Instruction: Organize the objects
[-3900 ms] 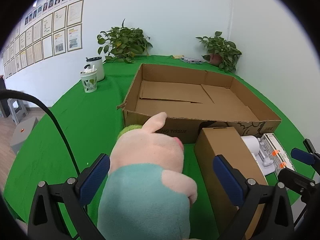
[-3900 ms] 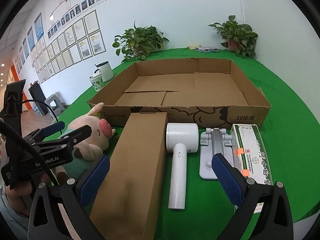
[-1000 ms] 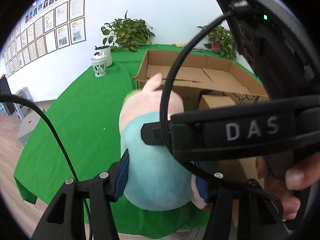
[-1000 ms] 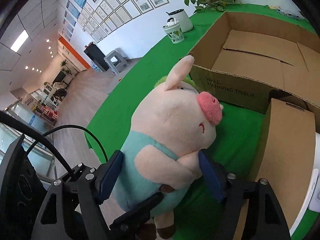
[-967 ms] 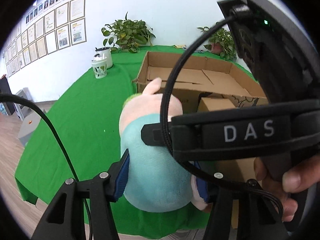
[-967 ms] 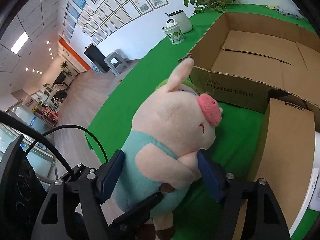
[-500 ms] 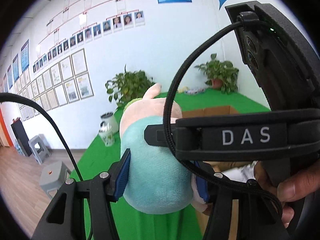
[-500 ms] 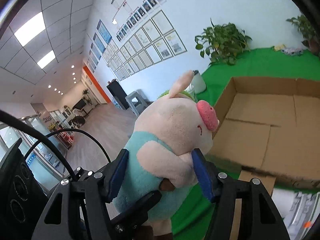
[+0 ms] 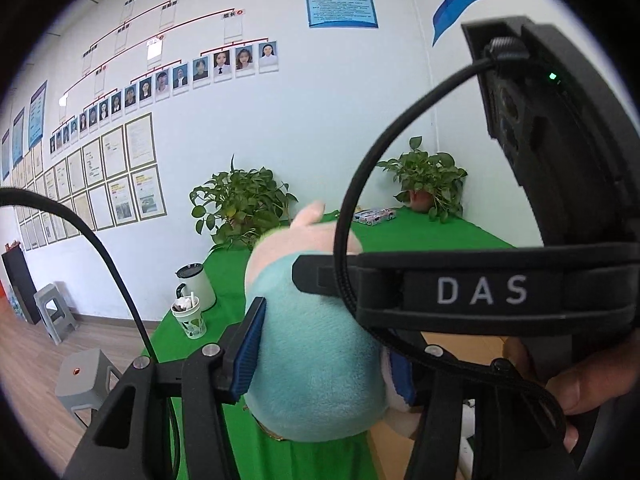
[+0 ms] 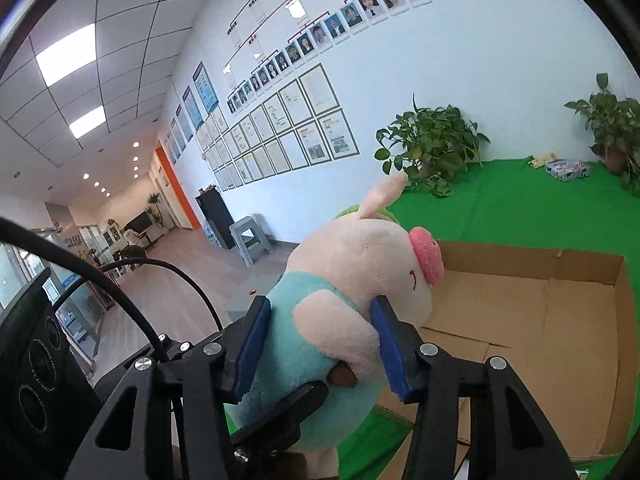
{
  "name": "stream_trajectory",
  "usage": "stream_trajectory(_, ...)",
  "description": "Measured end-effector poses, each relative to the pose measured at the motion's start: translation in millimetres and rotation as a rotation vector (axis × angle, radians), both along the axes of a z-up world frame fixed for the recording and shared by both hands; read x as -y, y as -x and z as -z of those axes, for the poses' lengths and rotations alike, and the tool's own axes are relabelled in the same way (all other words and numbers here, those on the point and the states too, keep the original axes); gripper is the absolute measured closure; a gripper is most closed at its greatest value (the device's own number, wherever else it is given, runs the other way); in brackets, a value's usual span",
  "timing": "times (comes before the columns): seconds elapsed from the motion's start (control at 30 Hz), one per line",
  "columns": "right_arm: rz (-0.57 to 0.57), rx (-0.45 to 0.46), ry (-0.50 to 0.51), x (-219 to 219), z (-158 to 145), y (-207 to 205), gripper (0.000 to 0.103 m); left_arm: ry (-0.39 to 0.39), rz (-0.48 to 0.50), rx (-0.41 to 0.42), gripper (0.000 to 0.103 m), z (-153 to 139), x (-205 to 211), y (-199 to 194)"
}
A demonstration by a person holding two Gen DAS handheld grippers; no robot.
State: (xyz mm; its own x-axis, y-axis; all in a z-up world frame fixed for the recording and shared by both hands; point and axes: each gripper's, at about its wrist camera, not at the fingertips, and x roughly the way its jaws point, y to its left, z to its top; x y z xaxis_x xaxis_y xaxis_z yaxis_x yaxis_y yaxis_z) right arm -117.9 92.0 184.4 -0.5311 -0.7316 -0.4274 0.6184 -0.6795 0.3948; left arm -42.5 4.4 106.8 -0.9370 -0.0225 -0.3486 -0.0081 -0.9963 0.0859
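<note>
Two grippers, left gripper (image 9: pixel 326 354) and right gripper (image 10: pixel 320 344), both clamping the plush pig (image 10: pixel 340 304), right jaws just closing tighter; carrying it aloft beside the cardboard box (image 10: pixel 560 320). Risking, probably, soft body squirming loose if hands drift apart.

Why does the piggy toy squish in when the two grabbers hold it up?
The pig toy looks soft and stuffed: the right gripper, whose jaws have just been closing, dents its fluffy body. It is probably light, since it hangs above the cardboard box with only the left gripper helping. Its fuzzy cloth likely grips well, so slipping seems unlikely.
</note>
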Motion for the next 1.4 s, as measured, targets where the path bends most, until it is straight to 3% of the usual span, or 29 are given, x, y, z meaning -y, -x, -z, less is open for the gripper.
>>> stream_trajectory(0.07, -0.011, 0.029, -0.011, 30, 12, 26, 0.055, -0.011, -0.004, 0.0, 0.058, 2, 8, 6)
stream_trajectory(0.1, -0.017, 0.035, -0.027, 39, 15, 32, 0.056, -0.013, 0.015, -0.006, 0.071, 1, 9, 7)
stream_trajectory(0.13, -0.025, 0.04, -0.046, 49, 19, 37, 0.058, 0.019, 0.0, 0.001, 0.072, 2, 9, 12)
stream_trajectory(0.2, -0.066, 0.038, -0.047, 70, 24, 44, 0.087, 0.072, -0.025, 0.014, 0.076, 6, 7, 24)
stream_trajectory(0.3, -0.035, 0.032, -0.107, 91, 35, 60, 0.088, 0.047, -0.002, 0.051, 0.079, 21, 17, 42)
stream_trajectory(0.33, -0.035, 0.059, -0.098, 95, 44, 70, 0.088, 0.03, 0.008, 0.078, 0.101, 30, 22, 47)
stream_trajectory(0.43, 0.017, 0.188, -0.082, 86, 82, 102, 0.087, -0.097, 0.035, 0.186, 0.101, 59, 44, 58)
stream_trajectory(0.5, 0.055, 0.248, -0.111, 77, 107, 117, 0.085, -0.156, 0.011, 0.189, 0.101, 67, 62, 53)
stream_trajectory(0.57, 0.07, 0.293, -0.121, 63, 129, 121, 0.082, -0.212, -0.031, 0.213, 0.086, 75, 79, 37)
stream_trajectory(0.6, 0.074, 0.302, -0.125, 50, 141, 117, 0.07, -0.228, -0.042, 0.223, 0.058, 76, 87, 30)
stream_trajectory(0.63, 0.081, 0.305, -0.131, 46, 146, 116, 0.059, -0.245, -0.053, 0.232, 0.024, 80, 94, 22)
stream_trajectory(0.67, 0.087, 0.303, -0.133, 40, 151, 112, 0.034, -0.262, -0.064, 0.234, 0.018, 84, 101, 14)
stream_trajectory(0.7, 0.087, 0.301, -0.13, 35, 154, 107, 0.023, -0.272, -0.071, 0.237, 0.017, 87, 107, 9)
stream_trajectory(0.8, 0.041, 0.319, -0.105, 35, 160, 92, 0.021, -0.297, -0.063, 0.329, 0.017, 100, 123, 15)
stream_trajectory(0.87, -0.013, 0.323, -0.088, 44, 160, 81, 0.021, -0.358, -0.045, 0.4, 0.017, 115, 129, 19)
stream_trajectory(0.97, -0.089, 0.305, -0.061, 60, 149, 63, 0.018, -0.393, -0.094, 0.463, 0.017, 135, 128, 12)
stream_trajectory(1.13, -0.157, 0.303, -0.087, 89, 145, 49, 0.013, -0.466, -0.149, 0.482, 0.015, 147, 135, 17)
stream_trajectory(1.27, -0.178, 0.356, -0.098, 101, 157, 47, 0.013, -0.432, -0.139, 0.465, 0.017, 144, 132, 18)
stream_trajectory(1.4, -0.19, 0.36, -0.113, 109, 162, 48, 0.013, -0.432, -0.121, 0.473, 0.025, 149, 138, 15)
